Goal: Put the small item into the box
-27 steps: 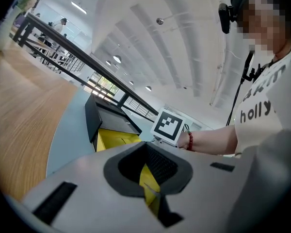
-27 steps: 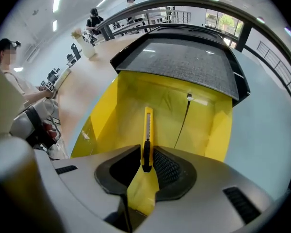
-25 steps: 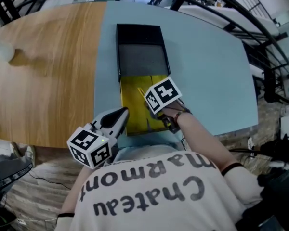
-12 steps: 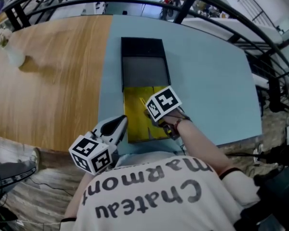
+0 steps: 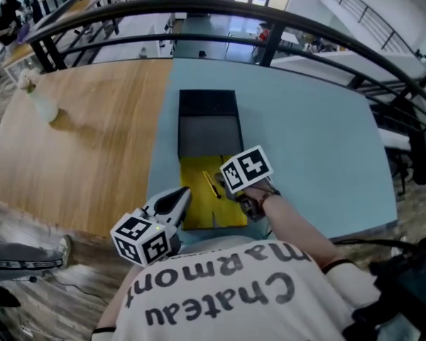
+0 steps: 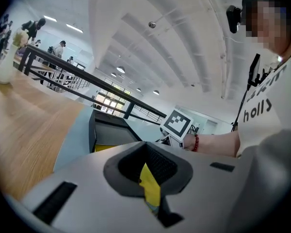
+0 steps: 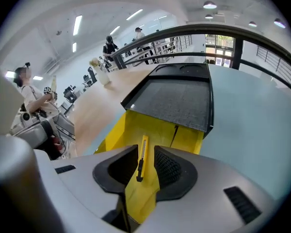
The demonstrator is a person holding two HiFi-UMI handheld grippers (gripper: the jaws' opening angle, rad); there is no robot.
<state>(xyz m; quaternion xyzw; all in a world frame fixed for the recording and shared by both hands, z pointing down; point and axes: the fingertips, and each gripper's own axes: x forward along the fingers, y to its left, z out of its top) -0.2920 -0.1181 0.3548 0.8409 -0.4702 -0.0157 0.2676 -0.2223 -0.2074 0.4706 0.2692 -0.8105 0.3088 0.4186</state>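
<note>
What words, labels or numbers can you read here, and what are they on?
"Chateau Marmont": the person's white shirt, upside down in the head view.
"holl", rest unclear: the same shirt in the left gripper view.
Marker cubes: square patterns only, no letters.

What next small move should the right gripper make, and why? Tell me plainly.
Probably lift the right gripper straight up, clear of the yellow tray. The utility knife already lies loose on the tray floor; the right jaws, just opened and partly reclosed, stand apart, touching nothing. The left gripper pinches the tray's near edge, steadying it.
</note>
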